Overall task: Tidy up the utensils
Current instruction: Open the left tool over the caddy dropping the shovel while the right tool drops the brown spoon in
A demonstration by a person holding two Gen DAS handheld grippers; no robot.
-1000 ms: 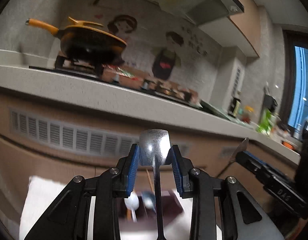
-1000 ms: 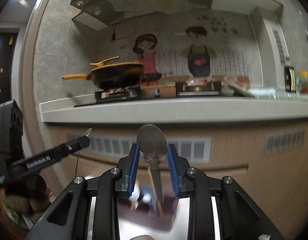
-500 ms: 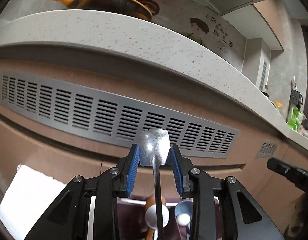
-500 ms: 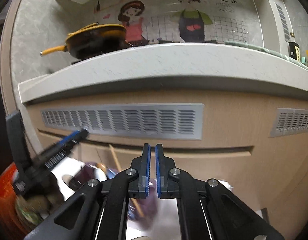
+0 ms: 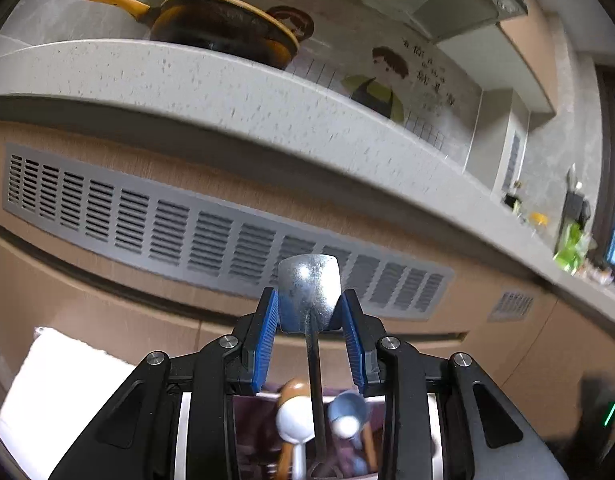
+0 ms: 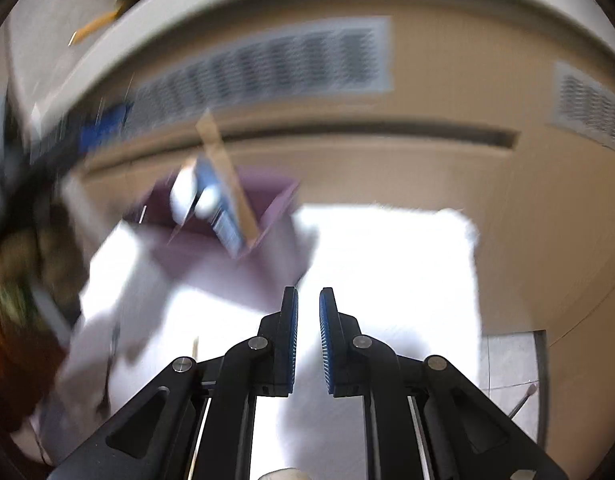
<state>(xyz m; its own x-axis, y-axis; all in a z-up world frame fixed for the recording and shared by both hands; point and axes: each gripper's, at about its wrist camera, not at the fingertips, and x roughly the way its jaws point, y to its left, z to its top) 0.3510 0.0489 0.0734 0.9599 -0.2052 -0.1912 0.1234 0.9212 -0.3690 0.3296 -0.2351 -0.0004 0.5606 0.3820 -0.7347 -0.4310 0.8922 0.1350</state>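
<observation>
1. The left gripper [image 5: 309,312] clamps a metal spoon [image 5: 309,286] by its bowl, handle pointing down over the purple holder [image 5: 259,432], where a white spoon [image 5: 293,420] and blue spoon [image 5: 347,412] stand
2. The right gripper [image 6: 308,334] is empty, its jaws narrow
3. Next, seemingly: lower the handle in and release

Metal spoon [image 5: 309,292] upright, shiny bowl on top, thin handle dropping straight down into the purple holder [image 5: 255,428]. Inside the purple holder: a white spoon [image 5: 293,420] and a blue spoon [image 5: 347,414], bowls up, just beside the metal handle on either side, a brown wooden piece [image 5: 293,388] behind the white one. From the right wrist view the purple holder [image 6: 263,208] is blurred, utensils leaning inside
</observation>
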